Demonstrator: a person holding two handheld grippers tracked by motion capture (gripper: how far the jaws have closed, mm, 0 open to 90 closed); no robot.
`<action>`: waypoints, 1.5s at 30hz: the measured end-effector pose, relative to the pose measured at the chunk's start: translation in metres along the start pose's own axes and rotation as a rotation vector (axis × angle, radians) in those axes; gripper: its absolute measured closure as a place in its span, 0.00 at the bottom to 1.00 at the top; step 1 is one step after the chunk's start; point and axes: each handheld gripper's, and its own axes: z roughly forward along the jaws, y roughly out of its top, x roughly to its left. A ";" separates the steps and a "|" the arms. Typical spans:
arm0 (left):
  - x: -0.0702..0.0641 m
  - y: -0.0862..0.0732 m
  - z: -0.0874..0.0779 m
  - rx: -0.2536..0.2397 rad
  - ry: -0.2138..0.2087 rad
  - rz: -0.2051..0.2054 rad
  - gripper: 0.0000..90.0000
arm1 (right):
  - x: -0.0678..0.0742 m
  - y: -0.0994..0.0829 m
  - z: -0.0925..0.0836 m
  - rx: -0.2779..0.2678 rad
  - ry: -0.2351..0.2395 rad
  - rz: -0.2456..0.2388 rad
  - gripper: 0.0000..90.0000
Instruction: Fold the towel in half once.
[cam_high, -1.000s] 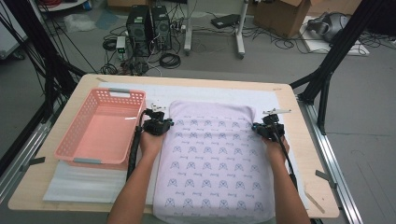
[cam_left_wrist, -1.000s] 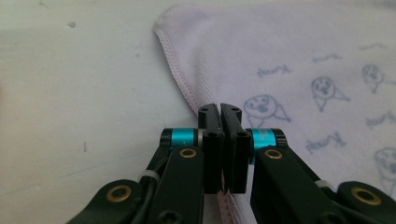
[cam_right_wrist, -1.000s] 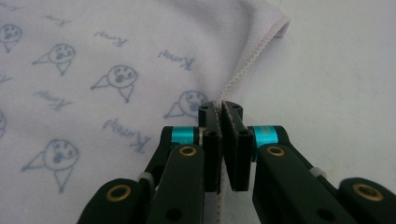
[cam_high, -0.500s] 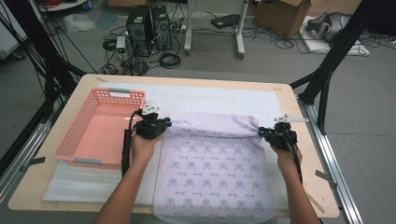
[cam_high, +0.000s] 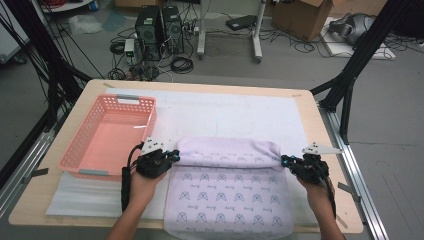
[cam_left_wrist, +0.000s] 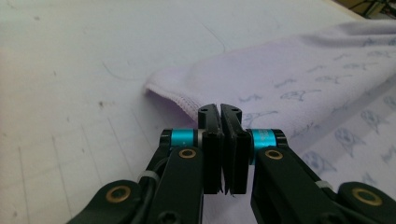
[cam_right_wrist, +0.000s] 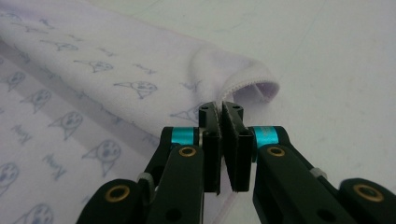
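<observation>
While a pink plastic basket (cam_high: 107, 137) stands empty at the left of the table (cam_high: 320, 125), just beside the left hand, nothing lies between the grippers and the cloth; a white mat (cam_high: 225, 112) covers most of the tabletop under the work, and beyond the far edge sit two computer towers (cam_high: 160, 25) and tangled cables on the floor. Lilac patterned cloth (cam_high: 230, 197) lies at the near middle, its far part folded back toward the person into a rolled fold (cam_high: 227, 150) running crosswise. Left gripper (cam_high: 172, 156) comes in from the bottom, forearm angled slightly inward, jaws pointing right at the fold's left end; in the left gripper view the jaws are clenched on the stitched cloth edge (cam_left_wrist: 187, 100). Right gripper (cam_high: 286, 161) mirrors it at the fold's right end, jaws clamped on the hem (cam_right_wrist: 243, 84) in the right gripper view. Against a second ago, both hands have drawn back toward the near edge, carrying the cloth's far edge with them; more bare mat now shows beyond the fold.
</observation>
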 end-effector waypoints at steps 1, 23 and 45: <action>0.000 -0.003 0.000 0.010 -0.002 0.004 0.96 | 0.001 -0.004 -0.001 0.007 0.004 0.004 0.96; 0.030 0.031 0.069 0.074 0.084 -0.081 0.58 | -0.029 0.032 0.072 0.145 -0.104 0.168 0.52; 0.009 0.027 0.019 -0.037 0.003 -0.031 0.96 | -0.004 0.031 0.025 0.019 -0.061 -0.010 0.93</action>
